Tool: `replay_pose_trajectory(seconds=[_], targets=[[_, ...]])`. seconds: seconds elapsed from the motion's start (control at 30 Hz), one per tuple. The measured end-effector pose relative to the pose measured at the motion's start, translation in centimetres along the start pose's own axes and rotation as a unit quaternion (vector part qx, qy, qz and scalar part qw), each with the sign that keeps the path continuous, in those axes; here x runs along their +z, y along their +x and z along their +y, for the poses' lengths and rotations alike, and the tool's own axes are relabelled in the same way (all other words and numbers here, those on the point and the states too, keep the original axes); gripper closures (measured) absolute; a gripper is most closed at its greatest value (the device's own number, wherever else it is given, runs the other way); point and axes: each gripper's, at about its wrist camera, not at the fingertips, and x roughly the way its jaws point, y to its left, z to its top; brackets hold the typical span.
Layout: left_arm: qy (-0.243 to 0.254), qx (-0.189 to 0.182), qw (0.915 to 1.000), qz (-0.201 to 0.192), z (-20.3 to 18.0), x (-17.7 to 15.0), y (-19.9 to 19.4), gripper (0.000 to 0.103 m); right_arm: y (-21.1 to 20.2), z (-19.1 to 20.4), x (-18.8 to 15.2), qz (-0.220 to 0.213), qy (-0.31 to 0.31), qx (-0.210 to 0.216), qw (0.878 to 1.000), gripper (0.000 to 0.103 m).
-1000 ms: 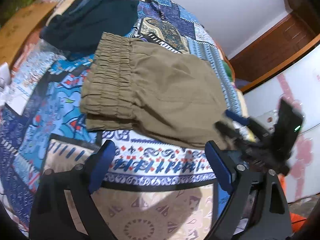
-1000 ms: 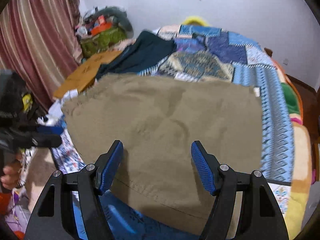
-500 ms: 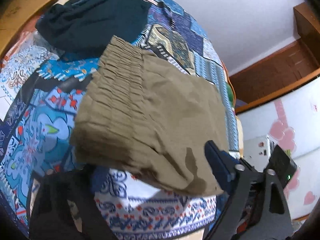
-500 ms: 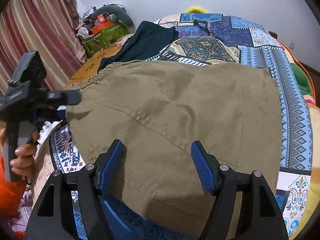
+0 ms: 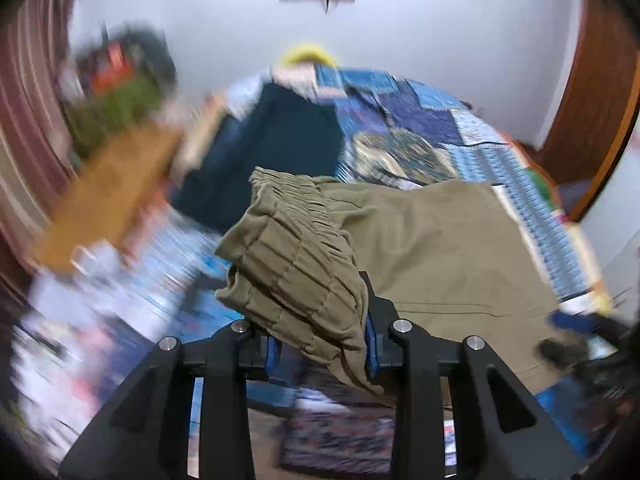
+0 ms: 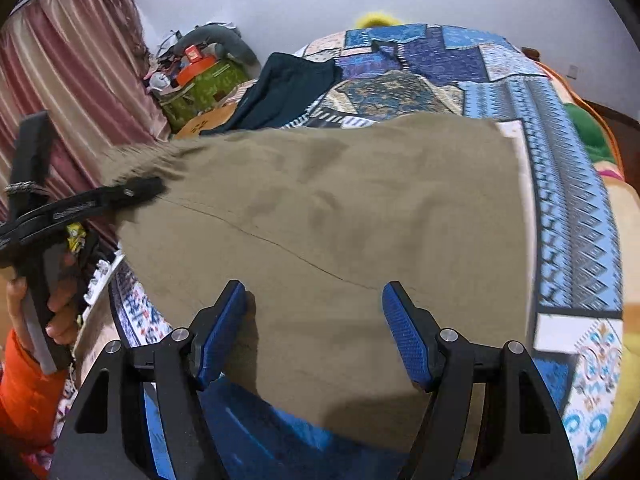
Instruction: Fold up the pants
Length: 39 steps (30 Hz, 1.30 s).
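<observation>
- Two handheld grippers work over one pair of olive pants (image 6: 340, 216) spread on a bed with a patchwork cover (image 6: 568, 184).
- The left gripper (image 5: 320, 344) is clenched on the gathered elastic waistband (image 5: 296, 256); the bunched cloth fills the gap between its blue pads and spills forward over them, raised off the bed.
- Ahead and to the right of the left gripper, the rest of the pants lies flat on the cover, a straight seam running across it.
- The right gripper (image 6: 316, 332) is released, its blue ribbed pads wide apart over the near part of the pants, with cloth showing between and beyond them; whether the pads touch the fabric cannot be told.
- In the right wrist view the left gripper (image 6: 140, 188) appears far to the left, its dark tip at the waistband edge, held by a hand (image 6: 56, 304) in an orange sleeve.
- Beyond the pants, farther from both grippers, a dark teal garment (image 6: 288, 88) lies on the cover.
- Left of it, off the bed, sit a green bag (image 6: 200, 88) with an orange object on top and a brown cardboard piece (image 5: 108, 196); a striped pink curtain (image 6: 68, 80) hangs at far left.
- Some raised lettering runs along the left gripper's arm in the right wrist view, too small to read; no other writing is legible, and the left wrist view is heavily motion-blurred at its left side.
</observation>
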Motion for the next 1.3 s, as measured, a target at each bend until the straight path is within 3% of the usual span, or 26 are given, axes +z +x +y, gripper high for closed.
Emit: replay_pose_trajectory(seconds=[0.13, 0.37, 0.57, 0.73, 1.0, 1.17, 1.23, 1.3], targets=[[0.058, 0.076, 0.994, -0.052, -0.2, 0.6, -2.3, 0.071, -1.2, -1.1, -0.9, 0.0, 0.003, -0.029, 1.0, 0.036], [0.056, 0.057, 0.9944, -0.069, -0.9, 2.4, -3.5, 0.072, -2.0, -1.6, -2.1, -0.005, 0.019, -0.028, 0.999, 0.036], [0.076, -0.015, 0.993, -0.089, -4.9, 4.2, -5.1, 0.076, -1.8, -1.6, -2.4, -0.005, 0.018, -0.023, 1.0, 0.036], [0.096, -0.081, 0.9892, -0.075, -8.0, 5.0, -5.3, 0.077, -1.9, -1.5, -2.6, -0.01, 0.016, -0.025, 1.0, 0.036], [0.084, -0.194, 0.9774, 0.003, -10.4, 5.4, -3.5, 0.078, -1.9, -1.7, -2.7, -0.014, 0.019, -0.02, 1.0, 0.036], [0.093, -0.221, 0.9703, 0.035, -11.2, 4.8, -3.0, 0.078, -1.9, -1.8, -2.7, -0.014, 0.021, -0.015, 1.0, 0.036], [0.101, -0.23, 0.9669, 0.046, -11.4, 4.4, -2.9, 0.073, -1.8, -1.8, -2.8, -0.015, 0.022, -0.014, 1.0, 0.036], [0.104, -0.248, 0.9615, 0.059, -11.4, 4.0, -3.0, 0.063, -1.8, -1.9, -2.7, -0.015, 0.023, -0.013, 1.0, 0.036]])
